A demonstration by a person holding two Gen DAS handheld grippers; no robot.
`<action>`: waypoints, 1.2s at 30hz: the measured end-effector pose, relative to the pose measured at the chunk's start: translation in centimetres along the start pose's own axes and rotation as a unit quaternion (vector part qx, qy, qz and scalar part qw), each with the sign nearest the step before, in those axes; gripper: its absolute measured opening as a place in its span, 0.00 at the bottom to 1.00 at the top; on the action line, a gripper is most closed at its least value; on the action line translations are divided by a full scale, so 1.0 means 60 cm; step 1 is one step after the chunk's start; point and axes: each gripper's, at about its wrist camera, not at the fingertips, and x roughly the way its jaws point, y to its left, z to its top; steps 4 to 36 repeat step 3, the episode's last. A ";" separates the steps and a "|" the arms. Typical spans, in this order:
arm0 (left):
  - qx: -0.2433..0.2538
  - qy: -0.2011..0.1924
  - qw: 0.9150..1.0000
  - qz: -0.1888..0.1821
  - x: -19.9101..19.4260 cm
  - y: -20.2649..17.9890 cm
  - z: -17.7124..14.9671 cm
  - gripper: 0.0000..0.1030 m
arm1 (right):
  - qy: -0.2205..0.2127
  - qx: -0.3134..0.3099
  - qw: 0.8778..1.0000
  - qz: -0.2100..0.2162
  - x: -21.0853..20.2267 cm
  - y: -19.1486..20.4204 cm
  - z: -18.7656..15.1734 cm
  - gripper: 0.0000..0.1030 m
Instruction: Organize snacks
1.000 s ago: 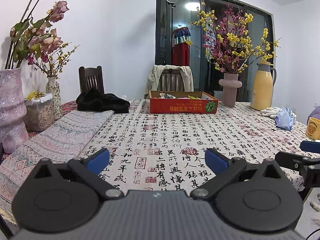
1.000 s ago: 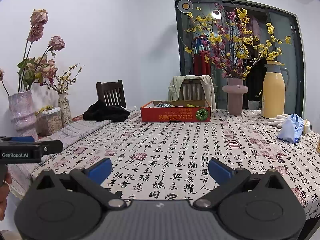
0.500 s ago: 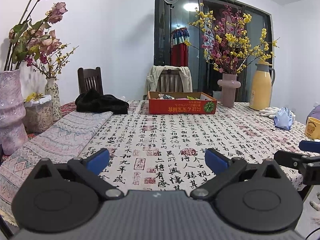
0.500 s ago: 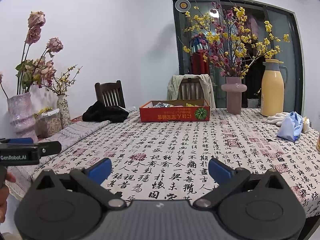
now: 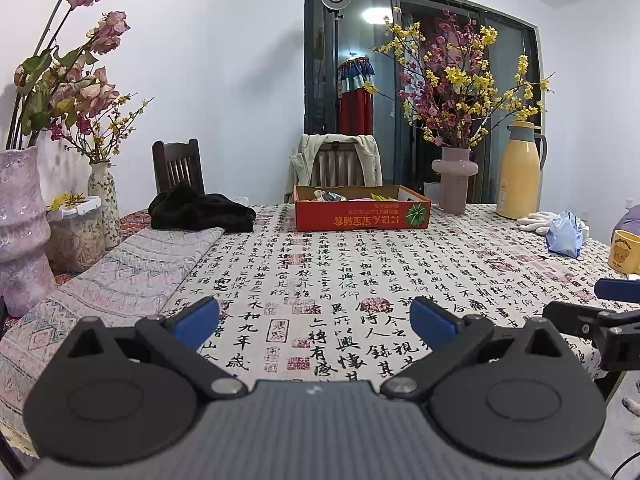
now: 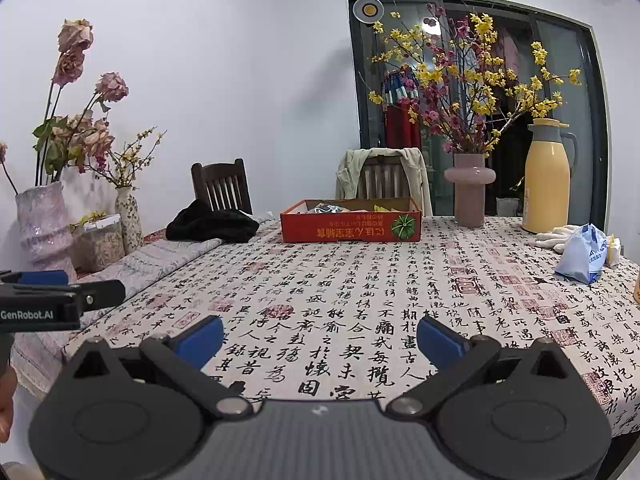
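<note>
A red cardboard box (image 5: pixel 362 213) (image 6: pixel 350 228) holding several snack packets stands at the far side of the table, which wears a calligraphy-print cloth. My left gripper (image 5: pixel 314 322) is open over the table's near edge, nothing between its blue pads. My right gripper (image 6: pixel 319 339) is open too and holds nothing, also at the near edge. Each gripper shows at the side of the other's view: the right one (image 5: pixel 600 312) at the right edge, the left one (image 6: pixel 60 296) at the left edge. A blue snack bag (image 5: pixel 565 236) (image 6: pixel 582 254) lies at the table's right side.
A pink vase of flowers (image 5: pixel 455 184) and a yellow thermos (image 5: pixel 520 172) stand behind the box, white gloves (image 5: pixel 534 220) near the bag. A yellow mug (image 5: pixel 624 250) sits far right. Black cloth (image 5: pixel 200 210), vases and a jar (image 5: pixel 78 236) line the left.
Both cameras have shifted slightly, so the scene sits a little lower in the right view. Both grippers stay open and nothing on the table has moved.
</note>
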 end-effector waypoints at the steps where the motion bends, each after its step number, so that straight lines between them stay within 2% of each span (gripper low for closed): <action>1: 0.000 -0.002 1.000 0.001 -0.001 0.000 -0.001 1.00 | 0.000 -0.001 1.000 0.000 0.000 0.000 0.000 1.00; 36: 0.001 -0.007 1.000 0.006 -0.004 0.000 -0.001 1.00 | -0.001 -0.002 1.000 0.000 0.000 0.000 -0.001 1.00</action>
